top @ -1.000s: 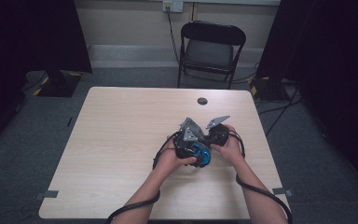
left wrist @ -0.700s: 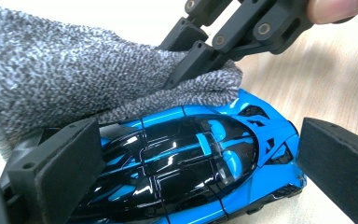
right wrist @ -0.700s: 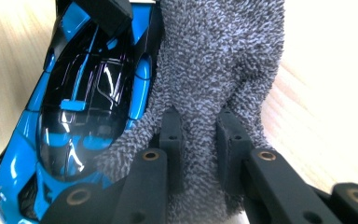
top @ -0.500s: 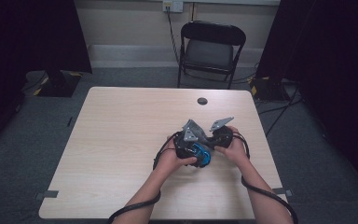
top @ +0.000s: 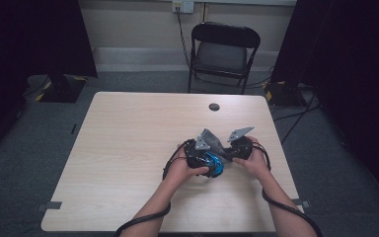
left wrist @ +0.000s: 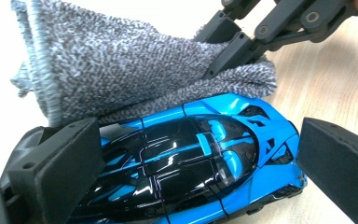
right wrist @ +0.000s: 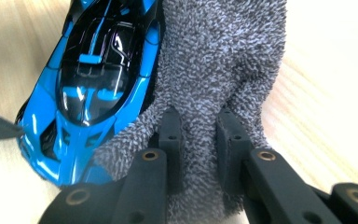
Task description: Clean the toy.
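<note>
toy car: blue and black, sits on the table right in front of the person, a bit right of the middle in the high view, roof up.

long axis: in the left gripper view the car runs crossways between the two black jaws, one end at each pad. In the right gripper view it runs away from the camera, lengthwise alongside the cloth.

left gripper: jaws spread wide around the car. The left pad looks pressed to one end; the right pad sits just beside the other end, and contact there is hard to call. Looks like it's bracing the car, not lifting it.

right gripper: jaws nearly closed, pinching a fold of the grey cloth.

cloth vs car: the cloth lies along one long side of the car, touching the body and draped partly over that edge.

nearer hand: the right one does the wiping, so its next pass probably has to go along the car's length while the left holds steady.

risk: a push sideways could slide the car out of the left jaws.
</note>
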`<state>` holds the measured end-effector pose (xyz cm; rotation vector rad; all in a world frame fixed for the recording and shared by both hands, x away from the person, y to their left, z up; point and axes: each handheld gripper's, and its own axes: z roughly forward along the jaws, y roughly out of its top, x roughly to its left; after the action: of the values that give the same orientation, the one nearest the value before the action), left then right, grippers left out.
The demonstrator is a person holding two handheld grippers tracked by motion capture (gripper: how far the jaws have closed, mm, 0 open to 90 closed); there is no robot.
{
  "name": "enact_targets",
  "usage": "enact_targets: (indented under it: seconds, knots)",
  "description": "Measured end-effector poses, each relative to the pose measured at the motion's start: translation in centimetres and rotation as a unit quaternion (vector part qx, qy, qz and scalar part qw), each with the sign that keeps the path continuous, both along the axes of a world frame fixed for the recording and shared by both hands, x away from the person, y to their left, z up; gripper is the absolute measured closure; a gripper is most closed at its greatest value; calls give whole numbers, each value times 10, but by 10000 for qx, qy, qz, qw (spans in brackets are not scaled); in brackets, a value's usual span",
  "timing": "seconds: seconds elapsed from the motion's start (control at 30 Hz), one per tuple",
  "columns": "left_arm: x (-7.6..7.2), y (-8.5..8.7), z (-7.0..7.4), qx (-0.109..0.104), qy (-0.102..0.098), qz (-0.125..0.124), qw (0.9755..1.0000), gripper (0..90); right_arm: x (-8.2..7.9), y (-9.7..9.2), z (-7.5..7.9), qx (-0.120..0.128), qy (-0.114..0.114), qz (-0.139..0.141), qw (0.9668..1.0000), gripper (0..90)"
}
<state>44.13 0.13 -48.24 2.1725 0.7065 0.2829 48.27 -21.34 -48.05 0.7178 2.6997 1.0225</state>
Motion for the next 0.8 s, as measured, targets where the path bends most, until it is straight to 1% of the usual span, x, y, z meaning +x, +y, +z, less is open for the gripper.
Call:
enact_targets:
  seconds: [0.07,0.17,0.23,0.3,0.63,0.8]
  knots:
    - [0,0,0,25,-5,-9,10000,1,-1,-2,0,0,-2,5,10000,754]
    - [0,-1,0,-4,2,-2,10000,1,-4,-4,0,-12,-11,1,10000,753]
    - [-1,-1,0,26,4,-12,10000,0,-5,-6,1,-19,-2,4,10000,753]
    - [-1,-2,0,67,-41,-24,10000,1,-7,-9,1,-23,-4,1,10000,753]
    - [-1,-3,0,45,-19,-17,10000,0,-17,-18,1,-35,-32,-8,10000,753]
    - [-1,-3,0,59,-23,-25,10000,0,-24,-24,1,-34,-4,-100,9999,752]
